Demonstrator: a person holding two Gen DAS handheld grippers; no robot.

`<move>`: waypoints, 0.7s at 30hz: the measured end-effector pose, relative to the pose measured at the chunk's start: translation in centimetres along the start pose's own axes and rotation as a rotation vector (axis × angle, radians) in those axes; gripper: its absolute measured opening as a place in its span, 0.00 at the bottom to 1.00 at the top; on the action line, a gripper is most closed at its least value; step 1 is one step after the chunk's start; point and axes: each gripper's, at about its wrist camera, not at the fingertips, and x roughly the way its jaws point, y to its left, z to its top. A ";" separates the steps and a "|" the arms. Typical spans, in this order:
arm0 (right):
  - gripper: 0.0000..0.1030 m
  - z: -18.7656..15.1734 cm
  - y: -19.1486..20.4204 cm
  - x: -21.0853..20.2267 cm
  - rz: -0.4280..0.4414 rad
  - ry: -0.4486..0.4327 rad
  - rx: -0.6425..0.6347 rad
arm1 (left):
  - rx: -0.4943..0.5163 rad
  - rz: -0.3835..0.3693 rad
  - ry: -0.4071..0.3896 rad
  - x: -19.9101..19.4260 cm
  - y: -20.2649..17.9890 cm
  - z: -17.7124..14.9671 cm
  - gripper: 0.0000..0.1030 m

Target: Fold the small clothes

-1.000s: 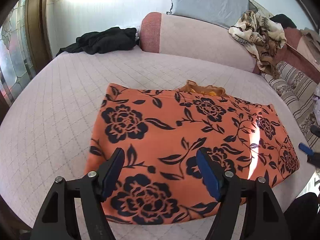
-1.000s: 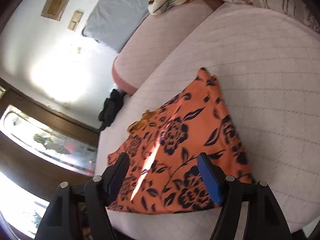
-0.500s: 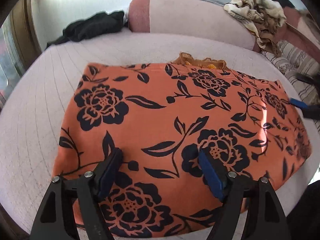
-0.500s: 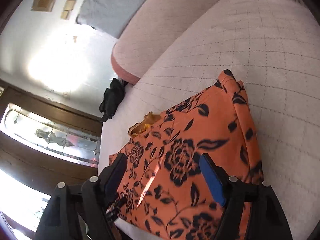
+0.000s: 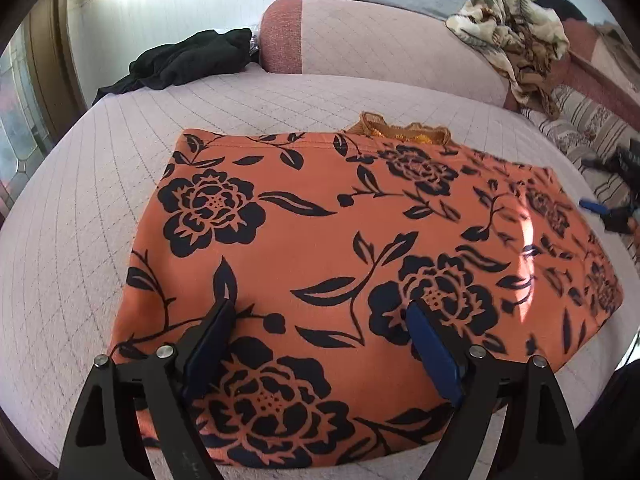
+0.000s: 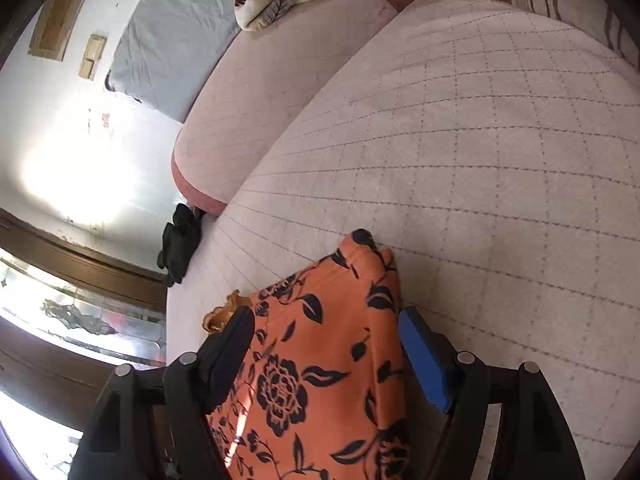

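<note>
An orange garment with a black flower print [image 5: 320,240] lies flat on the quilted pink sofa seat [image 5: 80,200]. An orange lace trim [image 5: 400,130] peeks out at its far edge. My left gripper [image 5: 320,328] is open, low over the garment's near edge. My right gripper [image 6: 326,336] is open and straddles the garment's right end [image 6: 332,340], its blue pad [image 6: 424,356] beside the cloth's edge. The right gripper also shows in the left wrist view [image 5: 608,212], at the garment's far right.
A black garment [image 5: 188,60] lies at the back left of the seat. A patterned beige blanket [image 5: 516,36] hangs over the backrest [image 5: 380,36]. A striped cushion [image 5: 580,128] is at the right. A grey pillow [image 6: 168,36] leans on the wall.
Both grippers have moved in closer to the garment. The right gripper has come down onto the garment's right end, which now lies between its open fingers.
</note>
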 end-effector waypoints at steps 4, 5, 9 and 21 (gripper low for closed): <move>0.75 0.3 -0.7 1.2 -0.047 0.048 -0.048 | -0.016 -0.055 -0.057 -2.2 -0.5 0.7 0.85; 0.75 0.6 -0.2 2.3 -0.064 0.057 -0.076 | -0.007 -0.064 -0.071 -2.5 -0.9 0.9 0.85; 0.66 1.3 0.8 6.5 -0.128 0.126 -0.178 | 0.034 -0.073 -0.024 -0.6 -2.5 0.8 0.85; 0.66 1.8 2.1 6.1 -0.285 0.032 -0.194 | 0.064 -0.047 0.008 0.2 -3.0 0.1 0.85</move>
